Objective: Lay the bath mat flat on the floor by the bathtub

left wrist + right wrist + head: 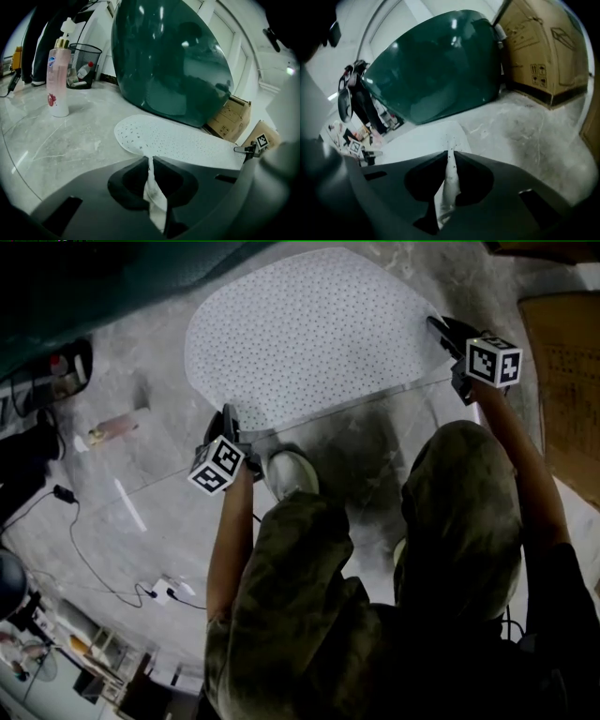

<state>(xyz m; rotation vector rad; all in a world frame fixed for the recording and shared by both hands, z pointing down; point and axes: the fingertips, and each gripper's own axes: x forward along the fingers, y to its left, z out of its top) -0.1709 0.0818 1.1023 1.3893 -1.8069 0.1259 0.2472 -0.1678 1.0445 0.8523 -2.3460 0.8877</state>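
Beside the green bathtub (173, 65), the perforated white bath mat (309, 334) lies mostly spread on the floor (141, 521). Both the left hand-held gripper (228, 420) and the right hand-held gripper (441, 331) clamp its near edge. Risk: an uneven release leaves that edge curled or caught under the shoe (292, 472).

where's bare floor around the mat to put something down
Bare floor lies between the pink bottle and the left hand-held gripper. More lies between the bath mat and the cardboard box. Crowded: near the cable, and where the mat nears the bathtub.
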